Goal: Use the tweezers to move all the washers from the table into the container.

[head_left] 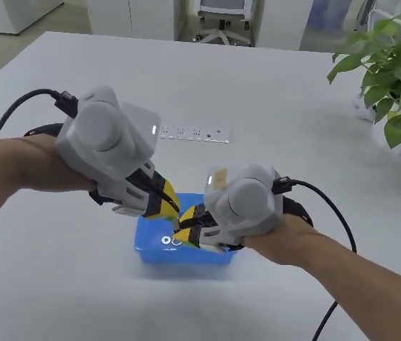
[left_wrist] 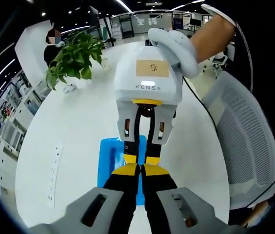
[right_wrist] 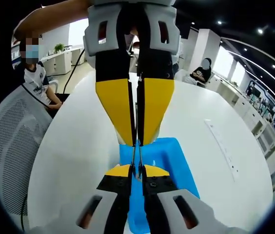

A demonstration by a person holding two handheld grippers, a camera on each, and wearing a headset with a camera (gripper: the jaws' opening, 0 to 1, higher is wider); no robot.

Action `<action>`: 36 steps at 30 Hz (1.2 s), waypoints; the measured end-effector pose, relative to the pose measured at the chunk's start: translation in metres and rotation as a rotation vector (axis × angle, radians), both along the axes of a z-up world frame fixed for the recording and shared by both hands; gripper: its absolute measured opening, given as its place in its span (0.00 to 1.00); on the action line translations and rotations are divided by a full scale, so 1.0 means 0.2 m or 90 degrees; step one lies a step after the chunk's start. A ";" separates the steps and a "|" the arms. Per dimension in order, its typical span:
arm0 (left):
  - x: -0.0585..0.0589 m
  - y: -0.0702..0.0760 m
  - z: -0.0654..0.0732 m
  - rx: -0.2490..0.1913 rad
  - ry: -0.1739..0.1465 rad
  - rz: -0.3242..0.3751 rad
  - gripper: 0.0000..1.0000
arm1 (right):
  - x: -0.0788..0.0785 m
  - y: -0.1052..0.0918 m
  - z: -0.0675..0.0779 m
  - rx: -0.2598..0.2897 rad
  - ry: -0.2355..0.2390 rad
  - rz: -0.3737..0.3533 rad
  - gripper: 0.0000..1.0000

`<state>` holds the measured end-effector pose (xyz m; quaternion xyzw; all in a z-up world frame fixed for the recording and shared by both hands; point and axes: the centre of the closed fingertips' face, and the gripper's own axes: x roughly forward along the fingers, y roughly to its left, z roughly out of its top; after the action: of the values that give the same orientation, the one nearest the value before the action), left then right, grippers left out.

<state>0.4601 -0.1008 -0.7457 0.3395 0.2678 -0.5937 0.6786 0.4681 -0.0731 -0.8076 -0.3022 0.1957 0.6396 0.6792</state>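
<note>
A blue container (head_left: pixel 149 236) sits on the white table (head_left: pixel 271 106), with two washers (head_left: pixel 167 240) lying inside it. Both grippers hang tip to tip just above it. My left gripper (head_left: pixel 172 206) comes in from the left, my right gripper (head_left: pixel 184 229) from the right. In the right gripper view, thin metal tweezers (right_wrist: pixel 137 146) run from my right gripper (right_wrist: pixel 136 171) up between the yellow jaws of the left gripper (right_wrist: pixel 137 139). Both look shut on the tweezers. The left gripper (left_wrist: pixel 140 167) shows closed yellow tips over the container (left_wrist: pixel 109 161).
A white power strip (head_left: pixel 190 133) lies on the table beyond the container. A green plant (head_left: pixel 392 78) stands at the right edge. Cables (head_left: pixel 15 106) trail from both grippers. A mesh chair (left_wrist: pixel 245 131) stands beside the table.
</note>
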 end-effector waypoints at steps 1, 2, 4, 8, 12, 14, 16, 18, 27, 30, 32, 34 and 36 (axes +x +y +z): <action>0.01 0.00 -0.01 0.000 0.001 0.000 0.06 | 0.01 0.00 -0.01 -0.001 0.001 0.000 0.09; 0.02 0.00 -0.01 0.001 0.002 0.000 0.06 | 0.02 0.00 -0.01 -0.001 0.003 -0.001 0.09; 0.04 0.00 -0.03 0.001 0.003 -0.001 0.06 | 0.04 0.00 -0.03 -0.001 0.007 -0.003 0.09; 0.07 0.00 -0.06 0.002 0.008 -0.002 0.06 | 0.07 -0.01 -0.06 -0.002 0.014 -0.006 0.09; 0.10 -0.01 -0.09 0.003 0.013 -0.003 0.06 | 0.09 -0.01 -0.09 -0.005 0.020 -0.006 0.09; 0.12 -0.01 -0.11 0.004 0.015 -0.003 0.06 | 0.11 -0.01 -0.11 -0.007 0.024 -0.007 0.09; 0.13 -0.01 -0.12 0.005 0.017 -0.003 0.06 | 0.12 -0.01 -0.13 -0.009 0.026 -0.007 0.09; 0.14 -0.01 -0.14 0.006 0.019 -0.004 0.06 | 0.13 -0.01 -0.14 -0.010 0.028 -0.006 0.09; 0.18 -0.02 -0.21 0.011 0.030 -0.007 0.06 | 0.16 -0.02 -0.22 -0.021 0.037 0.000 0.10; 0.18 -0.02 -0.23 0.012 0.032 -0.008 0.06 | 0.16 -0.02 -0.23 -0.025 0.036 0.003 0.10; 0.19 -0.02 -0.23 0.012 0.032 -0.007 0.06 | 0.17 -0.02 -0.24 -0.027 0.038 0.002 0.10; 0.19 -0.02 -0.24 0.013 0.033 -0.007 0.06 | 0.18 -0.02 -0.25 -0.027 0.040 0.002 0.10; 0.20 -0.02 -0.23 0.006 0.032 -0.003 0.06 | 0.18 -0.02 -0.25 -0.023 0.042 -0.001 0.10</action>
<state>0.5009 -0.1045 -0.7926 0.3284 0.2871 -0.6021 0.6687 0.5046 -0.0776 -0.8573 -0.2928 0.2294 0.6453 0.6672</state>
